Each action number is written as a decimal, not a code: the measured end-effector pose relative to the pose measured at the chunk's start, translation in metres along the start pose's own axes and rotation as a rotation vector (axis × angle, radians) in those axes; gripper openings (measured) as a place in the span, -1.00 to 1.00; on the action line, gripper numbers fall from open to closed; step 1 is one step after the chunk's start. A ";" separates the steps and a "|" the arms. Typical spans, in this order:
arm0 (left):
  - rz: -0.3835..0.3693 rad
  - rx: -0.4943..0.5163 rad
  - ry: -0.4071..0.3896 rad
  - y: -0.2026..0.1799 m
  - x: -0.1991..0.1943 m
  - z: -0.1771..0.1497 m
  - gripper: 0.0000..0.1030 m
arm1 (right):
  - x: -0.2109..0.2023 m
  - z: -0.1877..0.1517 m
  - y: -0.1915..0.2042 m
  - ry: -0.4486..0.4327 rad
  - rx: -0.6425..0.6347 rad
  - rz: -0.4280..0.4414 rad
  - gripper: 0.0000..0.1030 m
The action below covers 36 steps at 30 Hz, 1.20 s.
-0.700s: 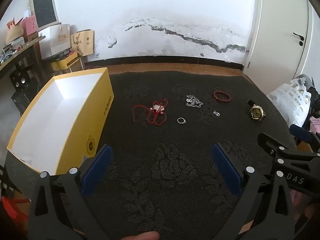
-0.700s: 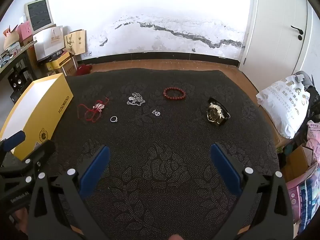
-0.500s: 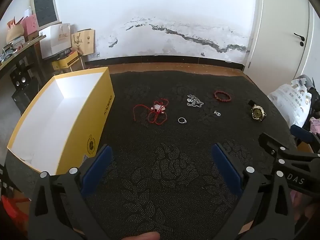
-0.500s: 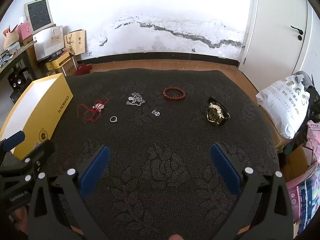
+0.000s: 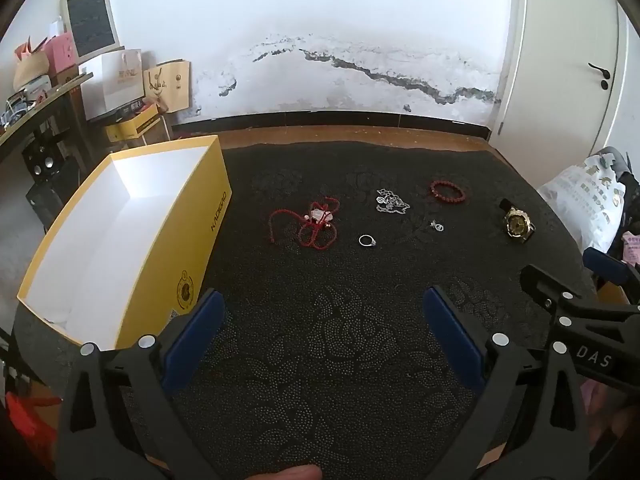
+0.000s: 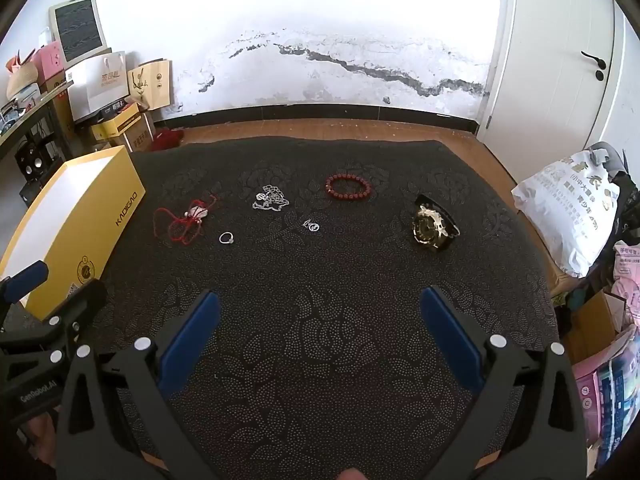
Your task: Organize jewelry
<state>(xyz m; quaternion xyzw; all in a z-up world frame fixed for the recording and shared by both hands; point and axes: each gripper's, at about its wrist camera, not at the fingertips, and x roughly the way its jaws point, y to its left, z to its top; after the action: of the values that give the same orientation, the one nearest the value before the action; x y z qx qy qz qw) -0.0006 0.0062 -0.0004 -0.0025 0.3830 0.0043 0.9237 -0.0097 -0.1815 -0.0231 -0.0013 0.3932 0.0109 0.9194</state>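
Jewelry untouched on dark cloth [image 5: 320, 340], well ahead of both fingers: red cord necklace [image 5: 310, 226], ring [image 5: 367, 240], silver chain [image 5: 390, 202], bead bracelet [image 6: 348, 187], watch [image 6: 432, 227]; left gripper [image 5: 320, 332], right gripper [image 6: 320, 330] spread wide, empty; likely step: approach; next: reach forward, pinch one piece, carry to yellow box [image 5: 180, 248] left of fingers

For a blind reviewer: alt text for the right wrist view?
Open tongs hover over a dark cloth holding a red cord, ring, chain, bead bracelet and watch; a yellow box sits left.
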 end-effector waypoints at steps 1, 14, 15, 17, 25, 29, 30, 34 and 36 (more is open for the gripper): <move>0.003 0.002 0.000 -0.002 0.001 0.000 0.88 | 0.000 0.000 0.000 -0.001 0.000 0.000 0.89; 0.002 0.003 0.002 -0.001 0.000 -0.001 0.88 | 0.000 -0.001 0.000 0.000 0.000 0.001 0.89; 0.003 0.003 0.002 0.000 0.000 -0.001 0.88 | 0.000 -0.001 0.000 0.000 0.000 0.001 0.89; 0.003 0.006 0.000 0.000 0.000 -0.001 0.88 | 0.000 -0.001 0.000 0.000 -0.001 0.001 0.89; 0.006 0.006 -0.002 0.003 -0.001 -0.005 0.88 | 0.000 -0.001 -0.001 0.000 0.001 0.002 0.89; 0.005 0.006 -0.001 0.000 0.000 -0.002 0.88 | 0.000 -0.001 -0.001 -0.001 0.001 0.002 0.89; 0.007 0.006 -0.001 0.000 0.000 -0.002 0.88 | 0.000 -0.001 -0.001 -0.001 0.002 0.002 0.89; 0.006 0.009 -0.001 -0.001 -0.001 -0.003 0.88 | 0.000 -0.001 -0.001 -0.002 0.000 0.002 0.89; 0.007 0.010 -0.002 -0.001 -0.001 -0.003 0.88 | 0.000 -0.001 -0.001 -0.001 0.001 0.002 0.89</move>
<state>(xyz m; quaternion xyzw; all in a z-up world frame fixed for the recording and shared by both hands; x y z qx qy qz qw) -0.0029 0.0053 -0.0017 0.0032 0.3822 0.0055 0.9240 -0.0105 -0.1824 -0.0241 -0.0007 0.3926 0.0117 0.9196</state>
